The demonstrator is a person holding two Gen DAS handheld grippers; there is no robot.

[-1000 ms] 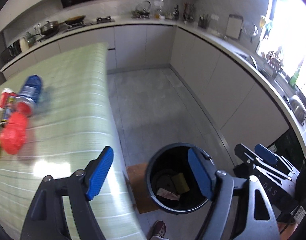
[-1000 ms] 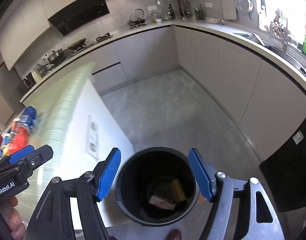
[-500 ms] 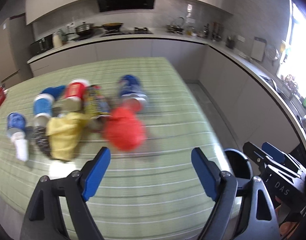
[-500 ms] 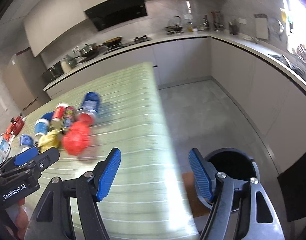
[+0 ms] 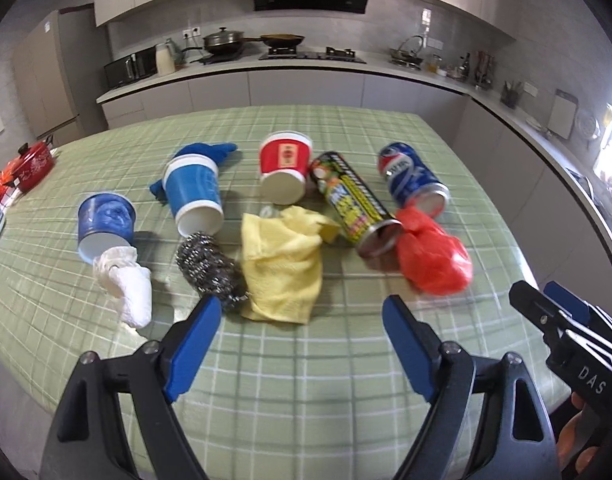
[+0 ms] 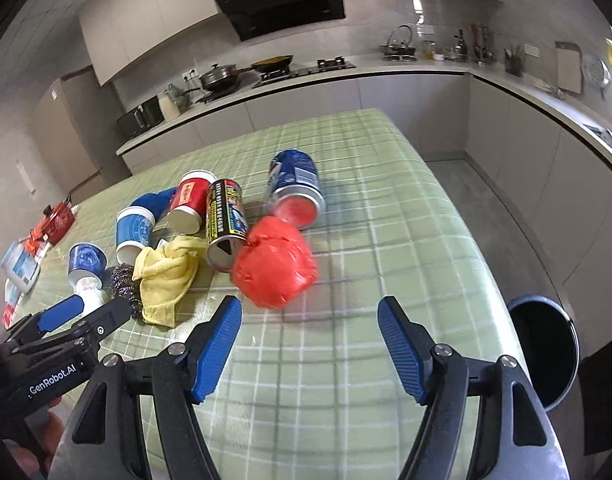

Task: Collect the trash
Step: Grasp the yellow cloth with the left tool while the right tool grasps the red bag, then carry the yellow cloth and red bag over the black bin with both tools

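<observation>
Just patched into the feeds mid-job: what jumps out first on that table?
A jumble of trash lies mid-table on the green checked tablecloth: brightest is the red plastic bag, touching the open end of a tipped yellow-and-black can, with a yellow cloth and steel scourer to its left. Both the left gripper and right gripper hover open and empty, and the black bin stands off the table's right edge.

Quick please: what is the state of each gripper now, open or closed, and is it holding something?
Left gripper: open, holding nothing, above the table.
Right gripper: open, holding nothing, facing the red bag.
</observation>
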